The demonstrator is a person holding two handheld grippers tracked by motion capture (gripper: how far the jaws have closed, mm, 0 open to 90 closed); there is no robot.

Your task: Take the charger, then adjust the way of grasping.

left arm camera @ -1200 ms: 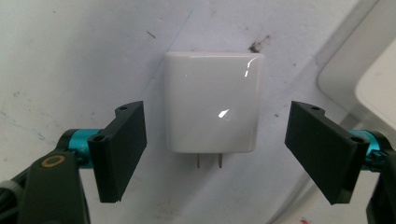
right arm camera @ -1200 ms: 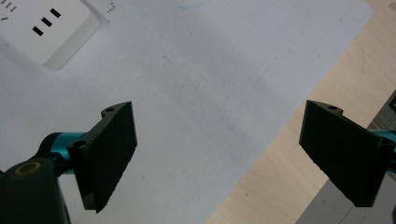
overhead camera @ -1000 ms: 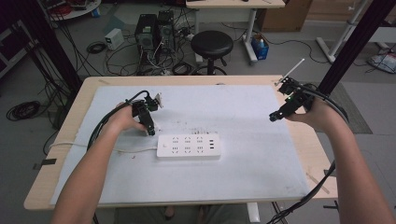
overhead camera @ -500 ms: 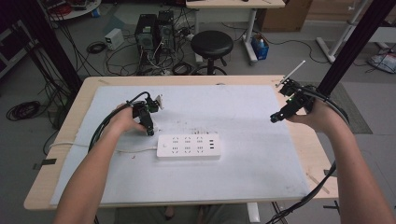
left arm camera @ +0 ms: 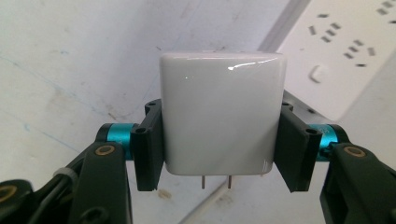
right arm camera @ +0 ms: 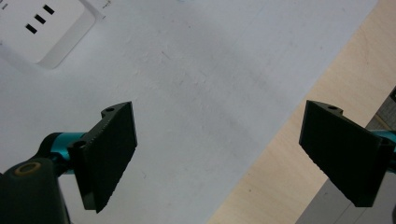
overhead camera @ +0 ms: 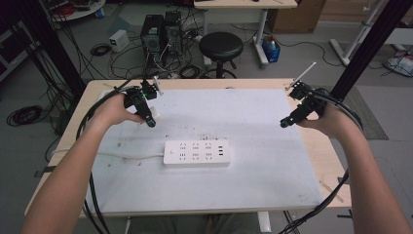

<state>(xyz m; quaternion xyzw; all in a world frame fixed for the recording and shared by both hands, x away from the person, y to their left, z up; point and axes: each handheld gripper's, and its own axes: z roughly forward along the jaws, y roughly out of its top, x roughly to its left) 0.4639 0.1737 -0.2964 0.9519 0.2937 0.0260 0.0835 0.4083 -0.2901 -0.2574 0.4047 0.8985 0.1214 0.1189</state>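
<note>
A cluttered workshop floor of cables, a black stool and computer towers lies beyond the wooden table, whose top is covered by a white mat. In the high view, a white power strip lies flat near the middle of the mat, its cord running off to the person's left. The left gripper is held above the mat, behind and to the left of the strip, with something small and white at its jaws; at this size I can't make out its shape there. The right gripper hovers near the mat's right edge, well apart from the strip.

The left gripper view makes it plain: the two black jaws are clamped on the flat sides of a glossy white plug-in charger, its two metal prongs pointing back toward the camera. The strip lies on the mat beyond, up and to the right.

In the right gripper view the jaws stand wide apart with nothing between them, over bare mat and the table's edge, one corner of the strip at upper left.

The step in hand looks like carrying the charger to the strip. Next, the prongs must be turned downward, lined up over a two-slot socket and pressed straight in; the free gripper could steady the strip.
</note>
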